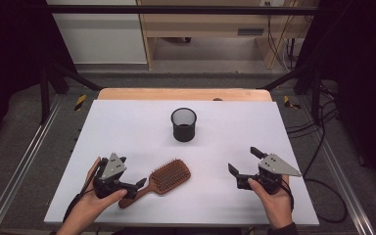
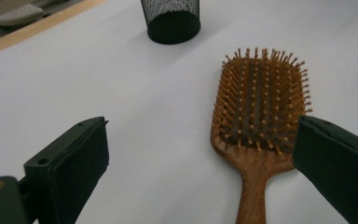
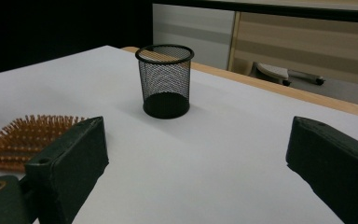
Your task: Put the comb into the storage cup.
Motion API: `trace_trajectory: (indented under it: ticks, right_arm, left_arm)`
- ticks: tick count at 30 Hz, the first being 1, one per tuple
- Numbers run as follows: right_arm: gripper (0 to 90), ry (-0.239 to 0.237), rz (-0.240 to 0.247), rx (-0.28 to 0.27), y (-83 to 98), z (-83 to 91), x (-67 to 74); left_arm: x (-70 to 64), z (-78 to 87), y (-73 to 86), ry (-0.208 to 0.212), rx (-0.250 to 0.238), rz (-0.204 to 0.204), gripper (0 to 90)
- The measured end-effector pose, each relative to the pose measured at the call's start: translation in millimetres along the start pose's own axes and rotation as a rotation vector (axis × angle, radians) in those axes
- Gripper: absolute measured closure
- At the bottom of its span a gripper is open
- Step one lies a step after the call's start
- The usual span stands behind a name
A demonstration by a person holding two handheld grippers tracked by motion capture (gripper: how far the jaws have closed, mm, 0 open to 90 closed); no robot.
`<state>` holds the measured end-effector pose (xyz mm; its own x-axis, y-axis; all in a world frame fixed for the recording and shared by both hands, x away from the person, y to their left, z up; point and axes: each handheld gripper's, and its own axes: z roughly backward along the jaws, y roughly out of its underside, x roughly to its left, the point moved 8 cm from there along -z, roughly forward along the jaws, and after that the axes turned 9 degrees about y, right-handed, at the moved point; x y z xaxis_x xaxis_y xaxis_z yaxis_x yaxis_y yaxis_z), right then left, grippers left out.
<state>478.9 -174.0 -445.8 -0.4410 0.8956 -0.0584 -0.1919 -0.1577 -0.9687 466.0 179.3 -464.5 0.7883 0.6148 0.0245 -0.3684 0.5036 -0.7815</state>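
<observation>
Wooden paddle hairbrush (image 1: 165,178) lies flat on the white worktop (image 1: 127,127), bristles up, near the front edge left of centre, head angled up-right, handle pointing down-left toward the left hand-held gripper (image 1: 131,173). High view: that gripper sits just beside the handle end; contact can't be judged from there. Left gripper view gives the detail: brush (image 2: 256,116) lies on the right side between the jaws, handle running down out of frame close to the right jaw, jaws wide apart, pads not pressing on anything, so open and empty. It also resolves the bristle rows and wood grain, which the high view blurs. Right hand-held gripper (image 1: 242,160) is at the front right, well apart from the brush, jaws spread wide, nothing between them. Black mesh cup (image 1: 183,124) stands upright mid-worktop, behind the brush and apart from it. Right gripper view shows the cup (image 3: 165,80) side-on, mesh wall see-through with a solid base, and the brush head (image 3: 25,140) partly hidden behind the left jaw. High view alone gives both hands, the wooden far edge of the worktop, the metal frame and cables on the floor.
</observation>
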Motion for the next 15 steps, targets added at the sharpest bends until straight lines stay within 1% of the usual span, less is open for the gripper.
trace_trajectory:
  ticks: [2, 3, 4, 5, 6, 7, 8, 9, 11, 15]
  right_arm:
    - [6.0, 0.009, 0.005, 0.012, 5.1, 1.4, -2.2]
    - [6.1, 0.012, 0.003, 0.02, 7.4, 0.8, -2.9]
    - [6.2, 0.014, -0.001, 0.025, 8.7, -0.5, -3.3]
    - [6.2, 0.02, 0.002, 0.029, 9.3, -2.0, -3.7]
    - [6.4, 0.023, 0.005, 0.03, 9.5, -2.7, -3.6]
    - [6.6, 0.03, 0.013, 0.032, 9.8, -3.4, -3.6]
    - [6.6, 0.037, 0.022, 0.032, 9.9, -3.8, -4.2]
    - [6.6, 0.041, 0.023, 0.032, 10.1, -4.0, -4.8]
    - [6.5, 0.045, 0.02, 0.035, 11.1, -4.3, -5.9]
    - [6.6, 0.047, 0.013, 0.048, 13.9, -5.9, -7.6]
  left_arm:
    - [-2.2, -4.2, 0.1, 0.018, 0.045, 0.003, 4.2]
    - [-5.1, -7.2, 0.8, 0.043, 0.074, -0.012, 4.8]
    - [-5.1, -7.2, 0.8, 0.043, 0.074, -0.012, 7.5]
    - [-9.4, -14.1, 5.2, 0.075, 0.154, -0.039, 8.1]
    - [-10.4, -17.7, 7.5, 0.082, 0.189, -0.045, 7.2]
    - [-10.6, -20.9, 9.0, 0.086, 0.213, -0.045, 7.0]
    - [-10.6, -20.9, 9.0, 0.086, 0.213, -0.045, 7.1]
    - [-10.5, -26.0, 10.0, 0.087, 0.237, -0.033, 7.1]
    - [-10.7, -29.9, 9.5, 0.089, 0.251, -0.022, 7.2]
    - [-11.3, -34.4, 9.4, 0.095, 0.281, -0.034, 7.2]
